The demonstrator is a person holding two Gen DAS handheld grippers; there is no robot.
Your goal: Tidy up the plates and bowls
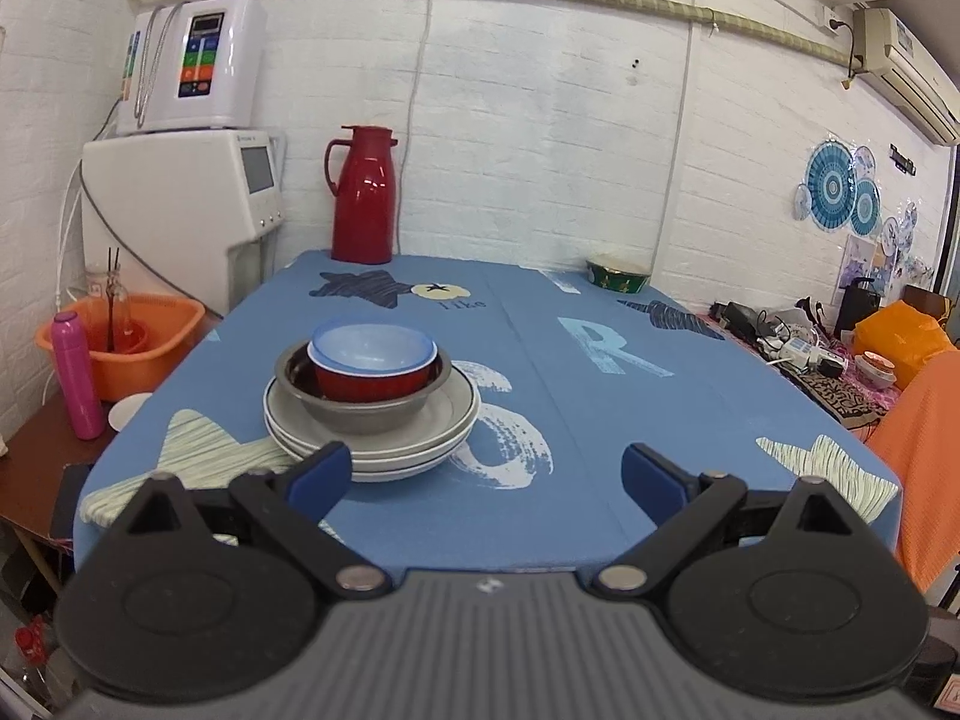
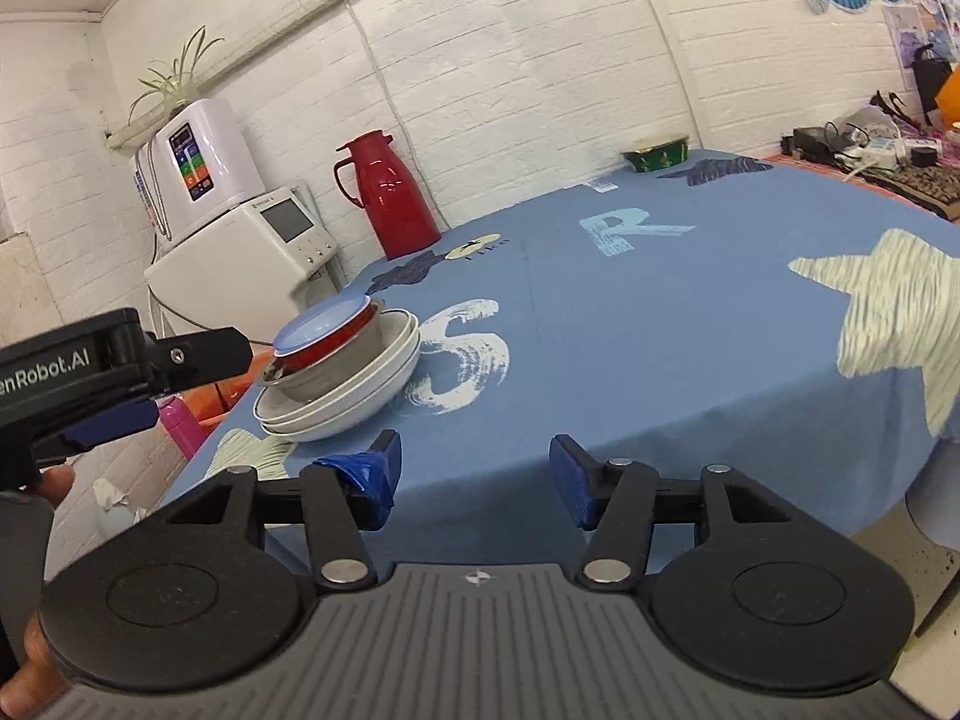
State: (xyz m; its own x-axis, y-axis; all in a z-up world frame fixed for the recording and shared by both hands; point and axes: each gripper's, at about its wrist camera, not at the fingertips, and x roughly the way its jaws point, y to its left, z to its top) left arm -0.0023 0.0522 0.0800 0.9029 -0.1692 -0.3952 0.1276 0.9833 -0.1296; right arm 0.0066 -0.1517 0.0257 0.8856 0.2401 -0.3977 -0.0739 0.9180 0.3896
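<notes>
Dishes sit nested in one pile on the blue-clothed counter (image 1: 540, 324), toward its near left corner: pale plates (image 1: 372, 450) at the bottom, a grey metal bowl (image 1: 360, 402) on them, a red bowl (image 1: 372, 381) inside that, and a light blue bowl (image 1: 372, 348) on top. From the left tool (image 1: 486, 474), whose jaws stand wide apart and hold nothing, the pile lies just ahead and a little to the left, with the left finger's blue pad close to the plates' near rim, though whether it touches cannot be told. Going rightward, the right tool (image 2: 474, 468) is also spread open and empty, and from it the same pile (image 2: 342, 378) lies ahead and off to the left, farther away, with bare cloth straight in front of it. The left tool is probably the nearer one for taking the top bowl, needing only a small shift leftward and forward.
</notes>
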